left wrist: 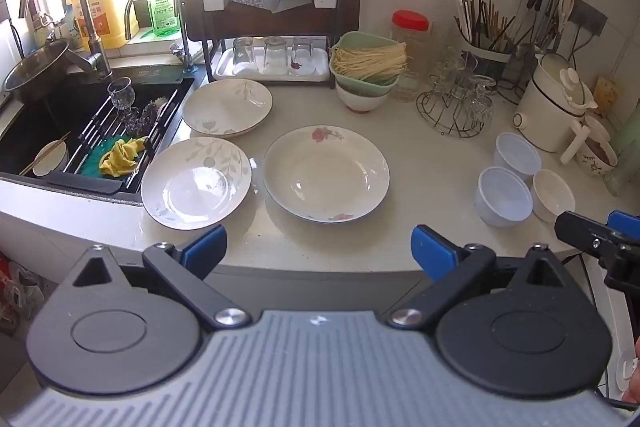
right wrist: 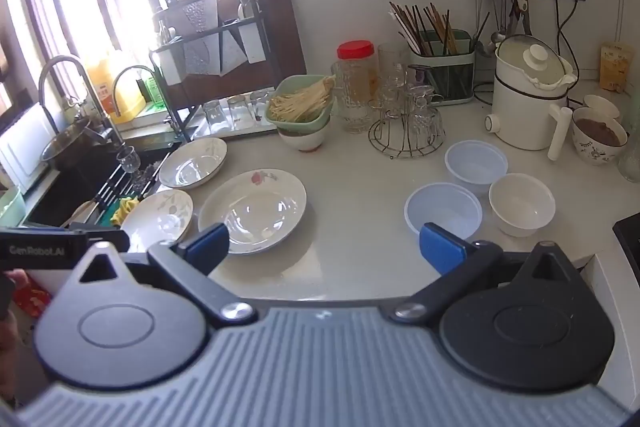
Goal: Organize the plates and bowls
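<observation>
A: Left tool tilted down over the table edge, jaws fully apart, holding nothing. Three plates mid-frame.

B: Right tool likewise spread, nothing gripped; three bowls at right.

Bare countertop lies ahead of my claw, between the pink-flowered plate and three small bowls. Glass rack blocks the rear.
</observation>
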`<state>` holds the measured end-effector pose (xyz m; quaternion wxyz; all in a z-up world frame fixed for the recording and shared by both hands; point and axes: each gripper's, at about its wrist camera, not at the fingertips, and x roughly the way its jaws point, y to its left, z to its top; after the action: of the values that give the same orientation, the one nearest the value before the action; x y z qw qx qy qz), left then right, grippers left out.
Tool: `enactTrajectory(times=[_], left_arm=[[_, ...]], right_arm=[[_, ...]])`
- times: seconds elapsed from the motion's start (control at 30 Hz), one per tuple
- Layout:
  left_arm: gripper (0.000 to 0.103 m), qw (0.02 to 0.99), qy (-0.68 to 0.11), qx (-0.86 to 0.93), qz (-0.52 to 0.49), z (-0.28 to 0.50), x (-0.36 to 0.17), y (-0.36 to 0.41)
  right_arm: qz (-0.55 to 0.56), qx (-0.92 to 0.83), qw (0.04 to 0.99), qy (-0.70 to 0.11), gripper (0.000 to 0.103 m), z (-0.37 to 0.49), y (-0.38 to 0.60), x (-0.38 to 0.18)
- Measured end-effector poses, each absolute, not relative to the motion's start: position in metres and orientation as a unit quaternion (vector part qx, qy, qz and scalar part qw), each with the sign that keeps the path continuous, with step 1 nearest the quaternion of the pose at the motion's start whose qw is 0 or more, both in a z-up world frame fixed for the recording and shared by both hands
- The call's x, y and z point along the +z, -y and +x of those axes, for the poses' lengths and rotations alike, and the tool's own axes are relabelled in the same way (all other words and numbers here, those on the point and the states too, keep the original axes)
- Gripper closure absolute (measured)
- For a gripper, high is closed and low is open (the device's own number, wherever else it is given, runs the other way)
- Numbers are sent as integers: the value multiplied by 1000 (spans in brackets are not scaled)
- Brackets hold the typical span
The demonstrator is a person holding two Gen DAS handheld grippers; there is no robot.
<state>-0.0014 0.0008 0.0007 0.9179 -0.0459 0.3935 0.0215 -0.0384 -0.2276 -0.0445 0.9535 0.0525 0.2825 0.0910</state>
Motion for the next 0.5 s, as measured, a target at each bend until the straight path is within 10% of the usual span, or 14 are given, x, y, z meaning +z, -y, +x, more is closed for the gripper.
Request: enactTrajectory(times=[0.5], left_arm=[[3,916,-398,11,-44,4,5,-2]], right_arm=[[59,97,954,-277,0,-32,230,-43]])
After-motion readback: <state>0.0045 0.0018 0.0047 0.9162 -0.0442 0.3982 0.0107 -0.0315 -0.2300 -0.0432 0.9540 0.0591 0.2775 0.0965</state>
